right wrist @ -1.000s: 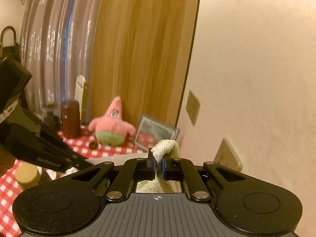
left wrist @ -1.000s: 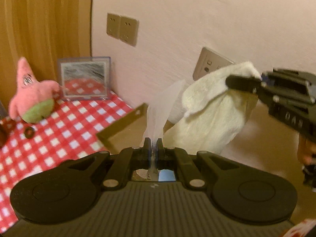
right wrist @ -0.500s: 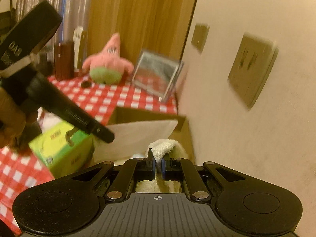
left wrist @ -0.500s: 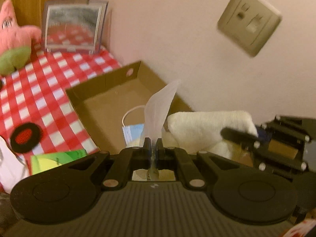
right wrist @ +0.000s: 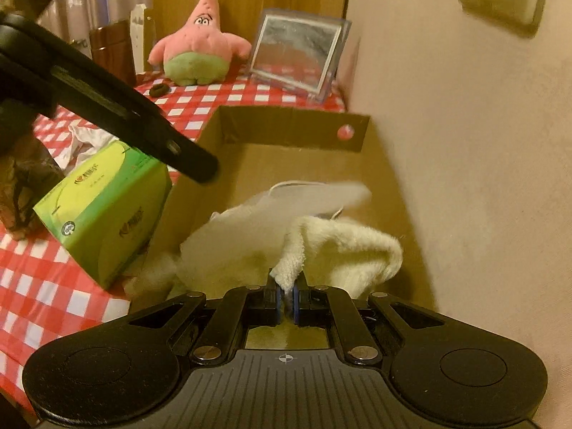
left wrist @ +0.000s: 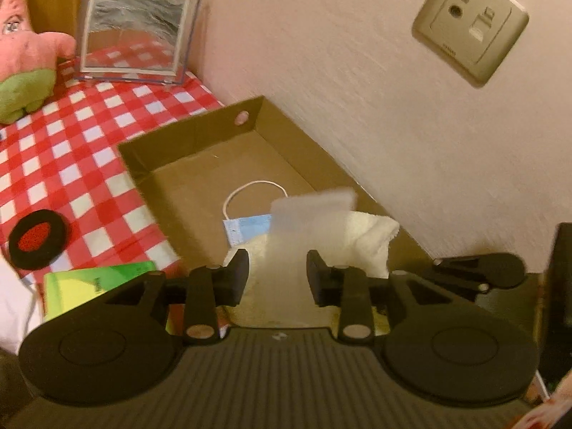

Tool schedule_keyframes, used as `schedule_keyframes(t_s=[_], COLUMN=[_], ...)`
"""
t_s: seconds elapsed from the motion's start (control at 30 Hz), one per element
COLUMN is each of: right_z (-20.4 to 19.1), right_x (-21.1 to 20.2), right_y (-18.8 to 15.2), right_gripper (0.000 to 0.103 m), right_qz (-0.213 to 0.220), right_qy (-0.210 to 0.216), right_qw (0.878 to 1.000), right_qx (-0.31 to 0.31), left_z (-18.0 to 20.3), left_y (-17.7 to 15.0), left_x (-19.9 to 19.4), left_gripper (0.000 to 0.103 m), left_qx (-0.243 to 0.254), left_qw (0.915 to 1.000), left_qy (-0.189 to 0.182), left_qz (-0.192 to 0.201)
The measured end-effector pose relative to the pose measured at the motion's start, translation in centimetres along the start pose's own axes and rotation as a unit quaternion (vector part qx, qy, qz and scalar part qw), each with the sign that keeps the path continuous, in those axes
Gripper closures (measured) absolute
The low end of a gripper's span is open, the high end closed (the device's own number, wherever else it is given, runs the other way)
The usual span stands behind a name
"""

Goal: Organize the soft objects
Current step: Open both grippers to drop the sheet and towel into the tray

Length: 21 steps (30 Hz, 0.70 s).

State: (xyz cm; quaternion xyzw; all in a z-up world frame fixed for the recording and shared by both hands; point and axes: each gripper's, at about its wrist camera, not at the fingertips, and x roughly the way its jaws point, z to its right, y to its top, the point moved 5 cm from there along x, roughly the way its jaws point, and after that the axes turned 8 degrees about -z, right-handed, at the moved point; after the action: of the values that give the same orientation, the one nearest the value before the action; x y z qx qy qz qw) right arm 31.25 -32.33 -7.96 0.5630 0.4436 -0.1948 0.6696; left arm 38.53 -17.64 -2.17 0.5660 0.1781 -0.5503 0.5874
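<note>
A cream towel (left wrist: 364, 239) lies in the near end of a brown cardboard box (left wrist: 200, 143) against the wall. A thin white tissue (left wrist: 307, 214) falls loose, blurred, over the towel. My left gripper (left wrist: 277, 275) is open just above the towel. My right gripper (right wrist: 286, 296) is shut on a fold of the cream towel (right wrist: 343, 250), low inside the box (right wrist: 293, 132). A blue face mask (left wrist: 246, 227) with a white ear loop lies on the box floor past the towel.
A green tissue box (right wrist: 103, 211) stands left of the cardboard box on the red-checked tablecloth (left wrist: 71, 150). A pink star plush (right wrist: 200, 50) and a small framed mirror (right wrist: 296, 53) stand at the back. A black ring (left wrist: 37, 237) lies on the cloth. The wall has sockets (left wrist: 472, 21).
Both grippers came down into the box with the towel and tissue. My left gripper opened and let go of the tissue, which now falls over the towel.
</note>
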Motion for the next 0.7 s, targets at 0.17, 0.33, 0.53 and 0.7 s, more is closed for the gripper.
schedule_keyframes(t_s=[0.17, 0.33, 0.53, 0.7], right_z=[0.0, 0.5, 0.4, -0.2], right_x=[1.2, -0.1, -3.1, -6.0], right_y=[-0.4, -0.7, -1.2, -2.2], right_gripper=[0.097, 0.070, 0.047, 0.046], right_qz=[-0.026, -0.015, 0.013, 0.036], right_qy=[0.038, 0.047, 0.030, 0.011], right_qw=[0.999, 0.998, 0.998, 0.997], right_qx=[0.017, 0.043, 0.056, 0.071], left_z=[-0.7, -0.8, 0.0, 0.6], left_y=[-1.0, -2.2, -4.2, -6.4], left_x=[-2.2, -4.1, -6.6, -9.2], left_gripper=[0.071, 0.071, 0.070, 0.068], left_qx=[-0.006, -0.012, -0.019, -0.031], left_qw=[0.9998, 0.9994, 0.9984, 0.9966], left_qy=[0.007, 0.010, 0.012, 0.017], left_qz=[0.016, 0.030, 0.053, 0.074])
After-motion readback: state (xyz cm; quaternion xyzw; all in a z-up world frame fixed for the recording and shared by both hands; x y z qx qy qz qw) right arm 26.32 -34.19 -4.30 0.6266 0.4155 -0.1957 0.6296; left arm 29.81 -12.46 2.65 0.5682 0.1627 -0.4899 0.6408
